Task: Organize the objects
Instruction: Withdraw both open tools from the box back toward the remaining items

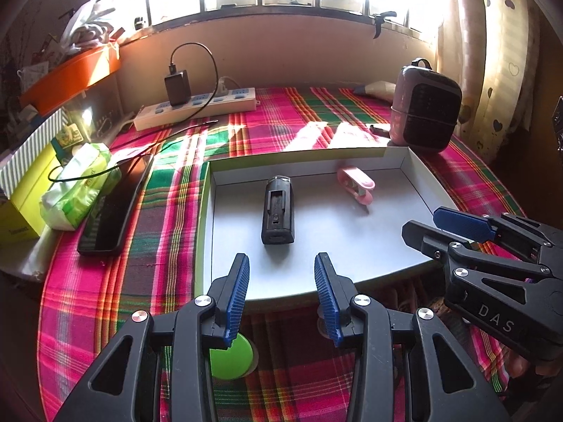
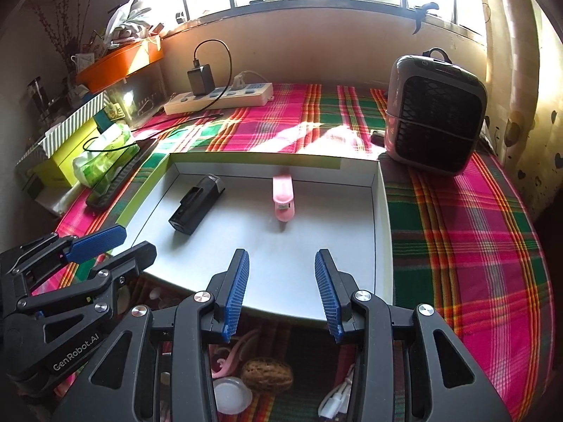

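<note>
Left gripper (image 1: 281, 295): spread, empty.
Right gripper (image 2: 281, 295): spread, empty.
Black case (image 1: 277, 210): in tray (image 1: 352, 260), twelve o'clock of left fingers, long axis pointing away.
Pink clip (image 2: 283, 197): twelve o'clock of right fingers.
Nearer: each gripper to its own item, probably.

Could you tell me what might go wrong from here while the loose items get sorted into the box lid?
Both tools, left tool and right tool, hang open and empty side by side, so they may collide. The small items at the near edge, like the walnut and green cap, lie partly hidden beneath the tools, making aim harder. The white cable might snag.
</note>
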`<state>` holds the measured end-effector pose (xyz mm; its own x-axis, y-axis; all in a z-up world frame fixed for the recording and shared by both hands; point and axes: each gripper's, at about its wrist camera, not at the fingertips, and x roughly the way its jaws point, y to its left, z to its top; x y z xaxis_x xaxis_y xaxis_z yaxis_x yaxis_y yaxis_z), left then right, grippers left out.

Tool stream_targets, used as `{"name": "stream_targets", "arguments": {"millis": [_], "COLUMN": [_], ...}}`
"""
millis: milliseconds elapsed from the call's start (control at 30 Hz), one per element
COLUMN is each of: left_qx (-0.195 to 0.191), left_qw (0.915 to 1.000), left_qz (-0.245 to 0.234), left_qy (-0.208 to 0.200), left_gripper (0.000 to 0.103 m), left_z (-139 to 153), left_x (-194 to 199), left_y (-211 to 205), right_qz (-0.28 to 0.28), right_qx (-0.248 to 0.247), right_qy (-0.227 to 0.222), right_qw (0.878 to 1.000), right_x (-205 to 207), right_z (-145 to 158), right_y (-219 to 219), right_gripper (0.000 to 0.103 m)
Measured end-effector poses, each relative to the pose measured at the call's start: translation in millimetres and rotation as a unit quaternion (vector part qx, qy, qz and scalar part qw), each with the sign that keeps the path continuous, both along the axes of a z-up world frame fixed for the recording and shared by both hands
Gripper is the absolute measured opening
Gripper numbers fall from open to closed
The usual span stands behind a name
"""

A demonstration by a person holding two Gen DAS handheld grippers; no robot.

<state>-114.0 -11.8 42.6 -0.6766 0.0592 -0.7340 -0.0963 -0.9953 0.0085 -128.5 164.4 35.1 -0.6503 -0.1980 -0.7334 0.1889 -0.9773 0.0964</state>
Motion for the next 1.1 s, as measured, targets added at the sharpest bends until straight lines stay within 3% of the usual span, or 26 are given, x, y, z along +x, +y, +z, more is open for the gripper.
{"name": "stream_targets", "arguments": {"millis": [567,1100], "left_qx": [-0.050,-0.059], "left_qw": [0.9982,0.9975], "left_qz": [0.011,0.008], "left_qy": [0.031,0.038], "left_gripper": [0.037,0.037], "left_z": [-2,-7], "left_x": [42,62], "left_y": [5,9], "right_qz": [-0.013,-0.032], "right_qx": [-0.007,-0.002], "right_qy": [0.012,0.021], "right_qw": [1.000,0.999], "right_x": [40,61], "right_z": [-6,-8], "right_y": [12,28], "right_gripper": [0.041,0.041]}}
